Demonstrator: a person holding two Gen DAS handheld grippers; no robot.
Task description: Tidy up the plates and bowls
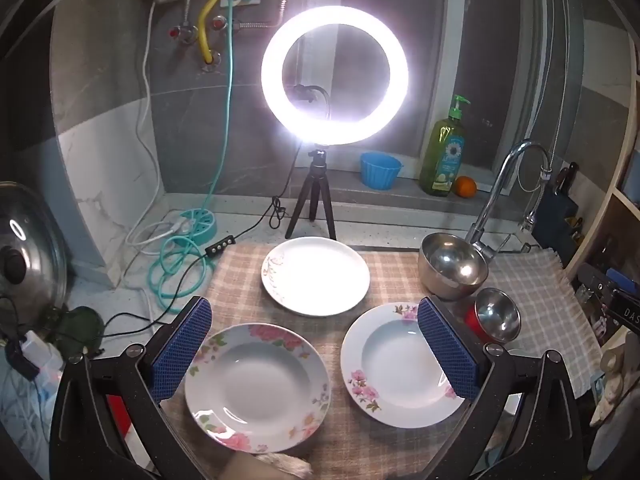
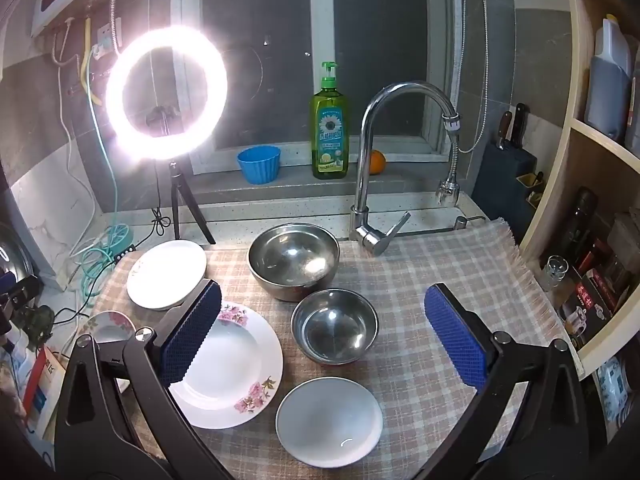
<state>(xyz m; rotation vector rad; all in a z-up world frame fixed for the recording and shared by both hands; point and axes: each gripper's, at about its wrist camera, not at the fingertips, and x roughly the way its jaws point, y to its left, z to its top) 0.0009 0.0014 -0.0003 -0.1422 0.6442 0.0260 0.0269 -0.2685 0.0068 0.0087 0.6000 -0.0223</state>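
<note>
Two floral deep plates (image 1: 256,386) (image 1: 404,364) lay side by side on the checked cloth (image 1: 384,272), right under your left gripper (image 1: 316,352), jaws wide apart, empty; flat white plate (image 1: 316,276) behind; steel bowls (image 2: 294,260) (image 2: 335,326) and small white dish (image 2: 329,420) sat below your right gripper (image 2: 324,340), also open, empty; faucet (image 2: 372,184) behind, nothing blocking.
</note>
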